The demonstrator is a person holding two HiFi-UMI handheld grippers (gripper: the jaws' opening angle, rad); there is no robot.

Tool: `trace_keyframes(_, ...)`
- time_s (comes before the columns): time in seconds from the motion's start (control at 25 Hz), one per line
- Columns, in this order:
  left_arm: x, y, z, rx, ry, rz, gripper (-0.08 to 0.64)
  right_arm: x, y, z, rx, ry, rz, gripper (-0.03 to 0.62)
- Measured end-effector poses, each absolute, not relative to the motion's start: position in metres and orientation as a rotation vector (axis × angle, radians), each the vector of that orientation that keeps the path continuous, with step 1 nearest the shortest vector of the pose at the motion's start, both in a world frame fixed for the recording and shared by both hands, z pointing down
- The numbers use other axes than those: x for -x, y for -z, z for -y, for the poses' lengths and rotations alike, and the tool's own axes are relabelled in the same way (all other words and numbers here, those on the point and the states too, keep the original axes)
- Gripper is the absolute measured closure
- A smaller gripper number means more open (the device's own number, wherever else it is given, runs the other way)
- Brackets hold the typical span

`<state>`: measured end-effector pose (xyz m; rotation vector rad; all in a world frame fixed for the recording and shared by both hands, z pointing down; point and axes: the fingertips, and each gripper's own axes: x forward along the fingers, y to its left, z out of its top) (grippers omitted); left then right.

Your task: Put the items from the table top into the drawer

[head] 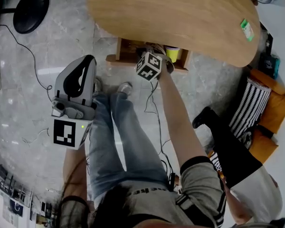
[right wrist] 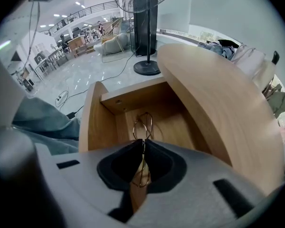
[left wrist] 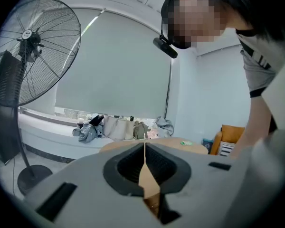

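**Q:** R gripper (right wrist: 142, 145) status?
**A:** Jaws are closed on a thin wire-frame item (right wrist: 142, 125). Item is held over the open drawer (right wrist: 91, 127), just under the table (right wrist: 218, 108) edge. Contact w/ drawer floor can't be told.
**Q:** L gripper (left wrist: 145, 148)?
**A:** Jaws are pressed together, nothing btwn them. It is held up, well apart from the table. A small green item (head: 247, 30) is noted on the tabletop, near its rim.
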<state>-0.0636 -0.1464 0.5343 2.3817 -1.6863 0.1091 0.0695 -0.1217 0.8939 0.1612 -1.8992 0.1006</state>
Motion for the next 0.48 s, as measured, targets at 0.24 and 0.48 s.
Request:
trace_keyframes(0.24,0.063,-0.535,0.143,-2.372,-0.136,1.687,0.548,-0.073,-0.897,0.125,-0.193,-0.078,1.872,0.540)
trace_keyframes(0.48,0.056,-0.534,0.136,-2.395,-0.150,1.653,0.548,-0.077,-0.880,0.132,-0.314,-0.140,1.925,0.586)
